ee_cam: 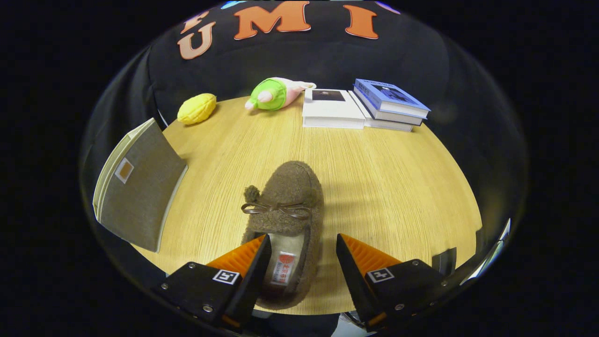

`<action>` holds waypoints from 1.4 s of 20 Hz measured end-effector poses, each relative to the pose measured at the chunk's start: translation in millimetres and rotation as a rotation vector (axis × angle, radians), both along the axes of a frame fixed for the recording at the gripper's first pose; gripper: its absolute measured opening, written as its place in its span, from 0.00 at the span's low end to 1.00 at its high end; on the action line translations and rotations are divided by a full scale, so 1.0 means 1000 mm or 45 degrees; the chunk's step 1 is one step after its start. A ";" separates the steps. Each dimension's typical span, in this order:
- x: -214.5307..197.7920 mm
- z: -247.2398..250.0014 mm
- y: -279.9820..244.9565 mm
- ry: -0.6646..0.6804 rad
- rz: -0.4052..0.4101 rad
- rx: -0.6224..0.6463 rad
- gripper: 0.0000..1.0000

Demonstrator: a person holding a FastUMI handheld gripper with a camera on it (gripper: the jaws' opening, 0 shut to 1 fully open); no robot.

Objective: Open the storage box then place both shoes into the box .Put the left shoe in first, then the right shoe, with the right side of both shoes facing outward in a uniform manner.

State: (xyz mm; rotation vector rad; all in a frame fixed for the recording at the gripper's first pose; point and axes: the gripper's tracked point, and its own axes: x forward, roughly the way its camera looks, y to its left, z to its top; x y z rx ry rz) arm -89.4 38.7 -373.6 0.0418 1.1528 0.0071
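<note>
Brown fuzzy shoe (286,210) between parted hand-held gripper (303,245) fingers, grey storage box (138,187) left, books (365,107) beyond

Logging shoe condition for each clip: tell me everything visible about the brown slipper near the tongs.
The brown slipper is a fuzzy, fleece-like moccasin with a thin brown bow across the vamp and a small pompom beside it. Its pale lining carries a label on the insole. It lies upright on the wooden table, toe pointing away toward the books, heel nearest the camera. The open tongs straddle its heel end; one finger overlaps the opening, though contact cannot be judged.
</note>
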 end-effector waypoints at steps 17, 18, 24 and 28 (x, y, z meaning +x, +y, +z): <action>0.025 -0.025 -0.003 -0.007 -0.236 0.096 0.04; 0.027 -0.021 0.005 -0.013 -0.236 0.123 0.04; 0.046 0.024 0.053 -0.088 -0.185 0.244 0.04; 0.063 0.064 0.097 -0.150 -0.125 0.349 0.04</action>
